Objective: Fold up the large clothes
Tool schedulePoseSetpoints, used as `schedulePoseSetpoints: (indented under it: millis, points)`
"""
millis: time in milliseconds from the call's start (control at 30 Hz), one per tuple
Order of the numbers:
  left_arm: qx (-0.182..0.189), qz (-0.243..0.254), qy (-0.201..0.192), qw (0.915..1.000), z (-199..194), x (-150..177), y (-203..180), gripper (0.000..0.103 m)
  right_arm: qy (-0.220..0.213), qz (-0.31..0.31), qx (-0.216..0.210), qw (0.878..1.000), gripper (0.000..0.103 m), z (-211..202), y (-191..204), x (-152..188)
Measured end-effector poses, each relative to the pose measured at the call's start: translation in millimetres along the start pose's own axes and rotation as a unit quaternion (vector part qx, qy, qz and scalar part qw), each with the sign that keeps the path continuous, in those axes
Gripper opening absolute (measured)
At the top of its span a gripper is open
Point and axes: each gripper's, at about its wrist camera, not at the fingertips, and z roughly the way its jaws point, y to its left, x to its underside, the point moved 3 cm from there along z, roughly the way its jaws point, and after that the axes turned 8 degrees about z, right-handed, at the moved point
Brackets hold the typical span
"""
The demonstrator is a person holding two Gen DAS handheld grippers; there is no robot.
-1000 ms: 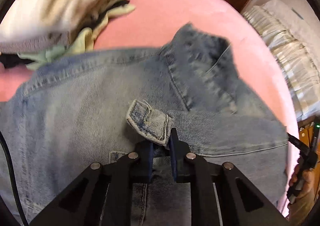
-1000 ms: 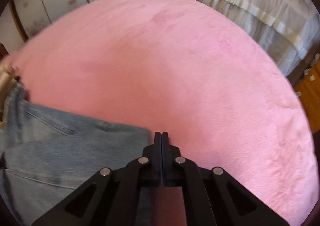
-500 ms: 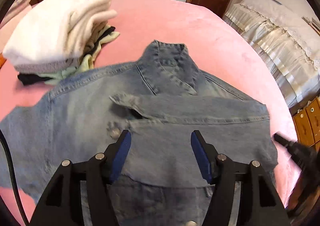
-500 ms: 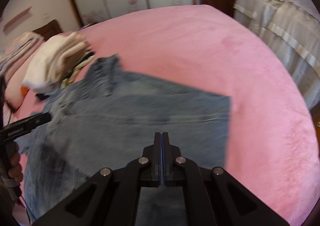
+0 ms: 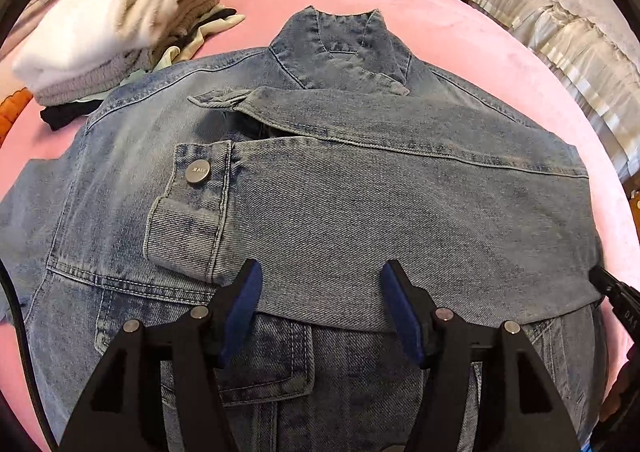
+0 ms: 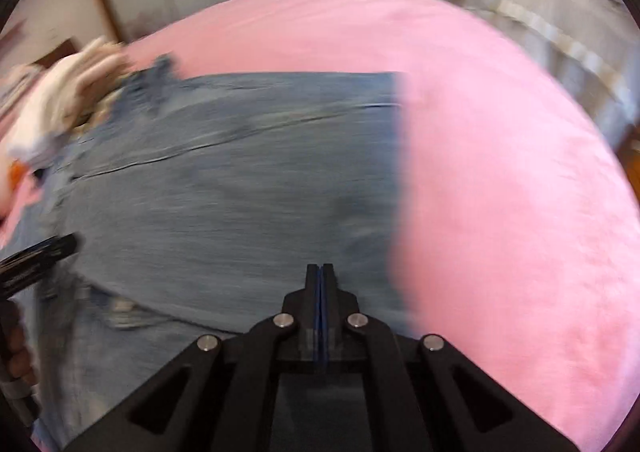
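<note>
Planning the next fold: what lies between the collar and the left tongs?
In the left wrist view, the folded-over sleeve lies across the jacket between the collar and the open left tongs.

One denim jacket (image 5: 360, 211), one clothes pile (image 5: 112, 35)

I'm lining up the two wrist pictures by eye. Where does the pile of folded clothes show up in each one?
Left wrist view: the pile of folded clothes sits at upper left, beside the denim jacket's shoulder.
Right wrist view: the pile is blurred at the left edge, above the middle, next to the jacket.
Shared landmark: the pink bed cover under both.
</note>
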Motion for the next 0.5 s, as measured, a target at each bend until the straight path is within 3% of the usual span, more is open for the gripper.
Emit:
schedulePoseSetpoints:
  millis: [67, 200, 333, 500]
  points:
    - [0.003, -0.003, 0.0, 1.0, -2, 2, -1, 0.061, 0.005, 0.032, -0.03, 0.999, 0.0, -6, -10, -1]
    - [0.017, -0.004, 0.009, 0.9998, -14, 5, 2, 0.061, -0.005, 0.033, -0.01, 0.999, 0.0, -22, -2, 1]
    - [0.027, -0.003, 0.016, 0.9995, -28, 9, -5, 0.062, -0.003, 0.048, -0.035, 0.998, 0.004, -43, 14, 9]
    - [0.011, 0.023, -0.011, 0.9996, -75, 14, -13, 0.066, -0.002, 0.049, -0.055, 0.997, 0.004, -76, 35, 21]
